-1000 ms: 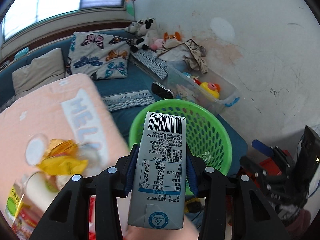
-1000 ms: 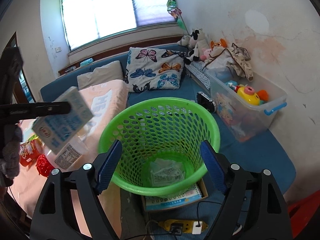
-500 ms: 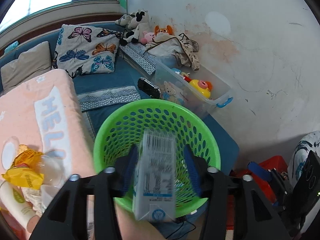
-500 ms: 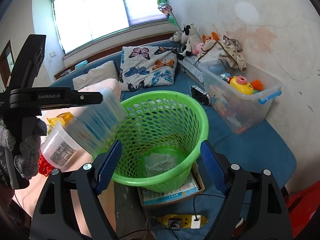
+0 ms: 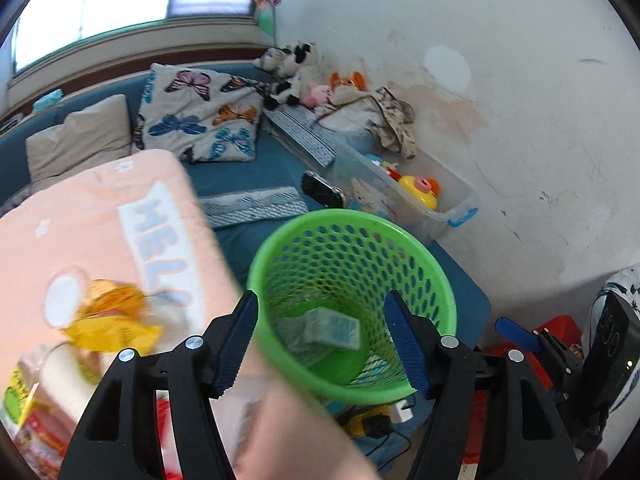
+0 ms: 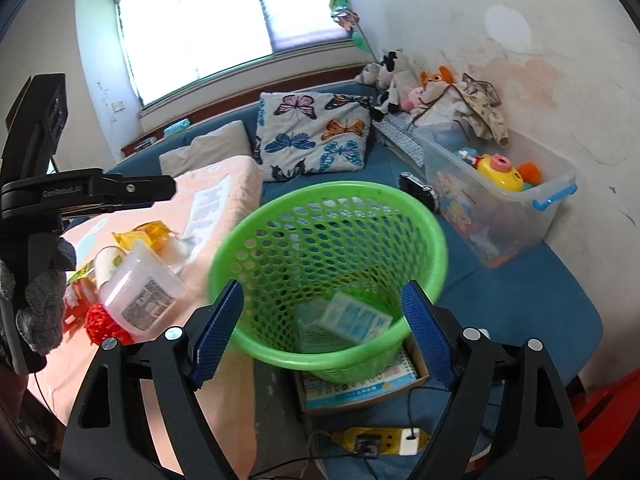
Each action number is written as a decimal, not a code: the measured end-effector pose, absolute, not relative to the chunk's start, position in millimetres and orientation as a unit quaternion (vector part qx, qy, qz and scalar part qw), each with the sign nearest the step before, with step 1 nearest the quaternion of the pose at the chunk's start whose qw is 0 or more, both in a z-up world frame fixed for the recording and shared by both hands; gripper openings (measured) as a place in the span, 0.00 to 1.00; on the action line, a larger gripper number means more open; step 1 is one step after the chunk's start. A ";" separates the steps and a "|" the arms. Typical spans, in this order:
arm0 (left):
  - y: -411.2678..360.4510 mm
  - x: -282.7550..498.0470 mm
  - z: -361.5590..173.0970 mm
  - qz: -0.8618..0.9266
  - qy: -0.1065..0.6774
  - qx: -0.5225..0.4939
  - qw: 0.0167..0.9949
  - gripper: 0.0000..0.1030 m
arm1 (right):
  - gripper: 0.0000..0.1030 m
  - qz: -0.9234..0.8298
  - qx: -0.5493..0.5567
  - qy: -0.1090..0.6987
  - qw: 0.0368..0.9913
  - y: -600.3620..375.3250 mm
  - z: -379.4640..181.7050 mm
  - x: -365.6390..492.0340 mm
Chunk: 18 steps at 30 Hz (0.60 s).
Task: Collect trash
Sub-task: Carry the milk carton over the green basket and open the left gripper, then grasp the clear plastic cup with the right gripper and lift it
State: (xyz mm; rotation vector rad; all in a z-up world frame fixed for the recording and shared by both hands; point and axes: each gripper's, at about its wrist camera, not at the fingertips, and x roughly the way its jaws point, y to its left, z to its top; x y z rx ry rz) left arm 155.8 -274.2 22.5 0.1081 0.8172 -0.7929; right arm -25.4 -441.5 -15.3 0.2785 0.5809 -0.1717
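A green mesh basket [image 5: 352, 216] [image 6: 328, 196] stands in front of both grippers. A pale blue milk carton [image 5: 332, 326] [image 6: 356, 318] lies tilted at its bottom on some paper. My left gripper [image 5: 320, 300] is open above the basket's near rim, with nothing between its pads; it also shows side-on at the left of the right wrist view [image 6: 168, 190]. My right gripper [image 6: 322, 286] stands open and empty at the basket's near side. On the pink blanket [image 5: 80, 220] lie a yellow wrapper [image 5: 112, 320] [image 6: 146, 232], a clear plastic cup [image 6: 140, 288] and a red net [image 6: 104, 322].
A clear toy bin [image 6: 552, 200] stands to the right against the wall. The basket rests on a box of notebooks [image 6: 360, 384], with a yellow power strip [image 6: 376, 438] and cables on the floor in front. Pillows [image 6: 316, 136] lie behind on the blue bed.
My left gripper carried the carton over the basket, opened and let it go. The carton fell to the basket's bottom. The right gripper stayed open and barely moved.
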 end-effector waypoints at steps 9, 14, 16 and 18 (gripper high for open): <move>-192.8 161.3 34.5 -0.319 0.376 0.034 0.870 0.62 | 0.79 -0.040 0.137 0.289 0.947 -400.5 -6.6 -7.0; -147.7 159.8 32.4 -0.289 0.372 0.027 0.882 0.62 | 0.79 -0.009 0.143 0.302 0.942 -371.8 -6.3 9.4; -132.8 158.6 30.3 -0.281 0.373 0.023 0.884 0.62 | 0.79 0.002 0.148 0.310 0.939 -359.3 -6.5 18.1; -115.0 158.0 27.5 -0.272 0.374 0.016 0.886 0.62 | 0.79 0.015 0.150 0.319 0.936 -346.9 -6.7 26.9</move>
